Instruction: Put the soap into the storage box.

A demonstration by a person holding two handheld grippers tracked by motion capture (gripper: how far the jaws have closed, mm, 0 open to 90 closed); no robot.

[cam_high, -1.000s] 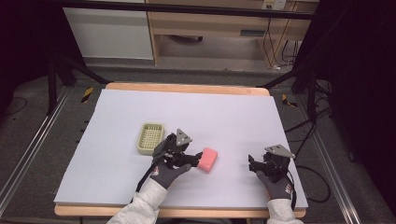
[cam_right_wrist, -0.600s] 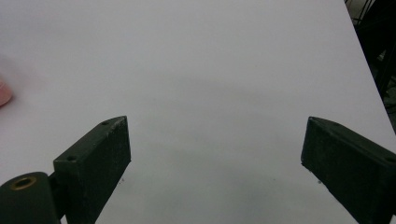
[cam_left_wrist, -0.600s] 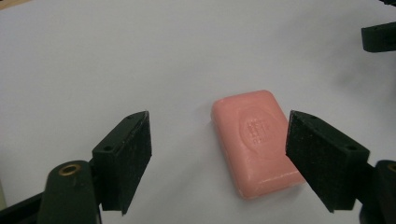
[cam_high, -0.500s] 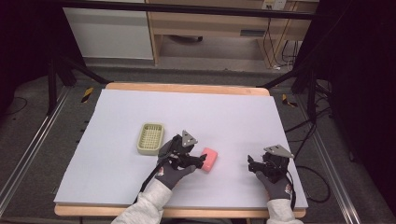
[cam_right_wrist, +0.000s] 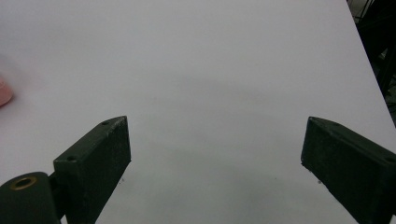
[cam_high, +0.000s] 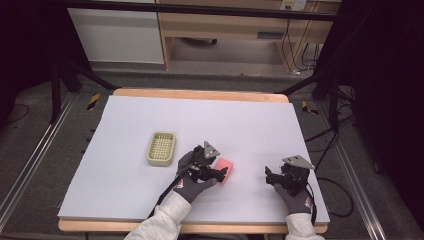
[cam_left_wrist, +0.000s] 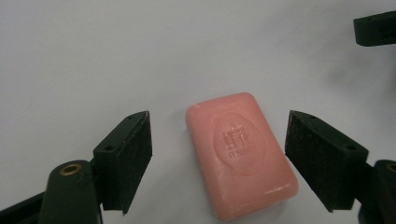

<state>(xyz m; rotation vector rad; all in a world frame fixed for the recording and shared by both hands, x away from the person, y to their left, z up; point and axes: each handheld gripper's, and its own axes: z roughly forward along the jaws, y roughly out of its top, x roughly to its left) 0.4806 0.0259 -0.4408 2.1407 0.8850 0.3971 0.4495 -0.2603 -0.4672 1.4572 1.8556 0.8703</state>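
A pink bar of soap [cam_high: 227, 167] [cam_left_wrist: 240, 151] lies flat on the white table sheet [cam_high: 240, 125], its stamped side up. My left gripper [cam_high: 216, 173] [cam_left_wrist: 219, 126] is open, with one jaw on each side of the soap and a gap between each jaw and the bar. My right gripper [cam_high: 270, 176] [cam_right_wrist: 215, 140] is open over bare sheet to the right of the soap, with nothing between its jaws. A sliver of the soap [cam_right_wrist: 3, 93] shows at the left edge of the right gripper view.
A pale yellow-green slotted soap dish [cam_high: 161, 148] sits on the sheet to the left of my left hand. One jaw of the right gripper [cam_left_wrist: 376, 28] shows at the top right of the left gripper view. The table's front edge [cam_high: 200, 227] runs just below both forearms.
My left gripper has moved right, up to the soap, so its jaws now stand either side of the bar. The soap and the right gripper have stayed put.
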